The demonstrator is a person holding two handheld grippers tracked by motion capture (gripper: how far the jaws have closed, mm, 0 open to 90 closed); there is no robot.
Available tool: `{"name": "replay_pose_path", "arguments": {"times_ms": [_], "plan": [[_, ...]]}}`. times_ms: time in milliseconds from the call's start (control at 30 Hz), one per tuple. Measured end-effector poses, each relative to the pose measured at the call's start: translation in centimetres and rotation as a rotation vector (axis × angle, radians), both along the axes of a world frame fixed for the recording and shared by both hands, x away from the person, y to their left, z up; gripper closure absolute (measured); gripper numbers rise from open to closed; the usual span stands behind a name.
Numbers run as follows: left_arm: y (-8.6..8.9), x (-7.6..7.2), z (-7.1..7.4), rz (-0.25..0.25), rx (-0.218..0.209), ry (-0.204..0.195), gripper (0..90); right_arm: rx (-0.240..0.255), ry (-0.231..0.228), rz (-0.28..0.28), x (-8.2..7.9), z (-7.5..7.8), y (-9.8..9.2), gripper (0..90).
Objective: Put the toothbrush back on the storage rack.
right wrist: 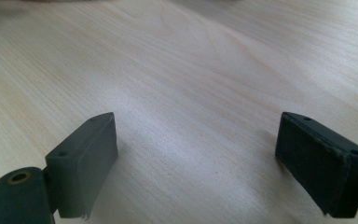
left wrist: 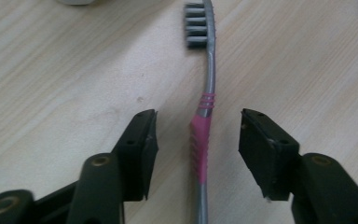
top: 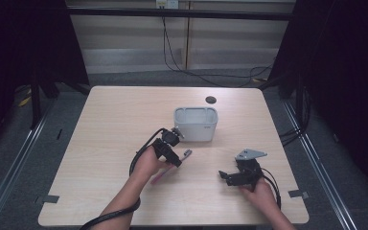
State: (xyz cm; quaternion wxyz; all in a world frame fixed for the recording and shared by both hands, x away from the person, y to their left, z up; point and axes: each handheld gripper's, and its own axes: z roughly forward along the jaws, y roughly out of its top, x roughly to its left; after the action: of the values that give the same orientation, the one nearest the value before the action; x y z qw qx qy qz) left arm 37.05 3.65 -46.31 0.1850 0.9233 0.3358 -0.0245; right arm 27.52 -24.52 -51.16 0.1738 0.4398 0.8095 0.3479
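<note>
— Where's the toothbrush [left wrist: 204, 135]?
— Flat on the table [top: 110, 124], just near of the grey bin [top: 196, 123]; the left gripper [left wrist: 198, 140] straddles its pink grip, jaws apart, neither pad touching.
— And the right gripper [right wrist: 196, 158]?
— Off to the right, jaws wide over bare wood, well apart from the brush.

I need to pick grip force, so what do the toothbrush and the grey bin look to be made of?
Toothbrush: seemingly hard grey plastic, smooth with a slight sheen, plus a matte pink ribbed grip, likely rubbery; bristles in stiff grey tufts. Grey bin: probably moulded plastic, going by its even matte walls and rolled rim. Table: pale wood-grain surface, possibly laminate.
</note>
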Motion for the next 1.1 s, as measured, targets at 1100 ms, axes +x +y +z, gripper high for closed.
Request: {"name": "replay_pose_path", "arguments": {"times_ms": [1100], "plan": [[-1.4,0.2,-0.5,0.017,0.095,0.023,80.2,0.002,0.003,-0.011,-0.7,0.0,-0.5,12.2]]}}
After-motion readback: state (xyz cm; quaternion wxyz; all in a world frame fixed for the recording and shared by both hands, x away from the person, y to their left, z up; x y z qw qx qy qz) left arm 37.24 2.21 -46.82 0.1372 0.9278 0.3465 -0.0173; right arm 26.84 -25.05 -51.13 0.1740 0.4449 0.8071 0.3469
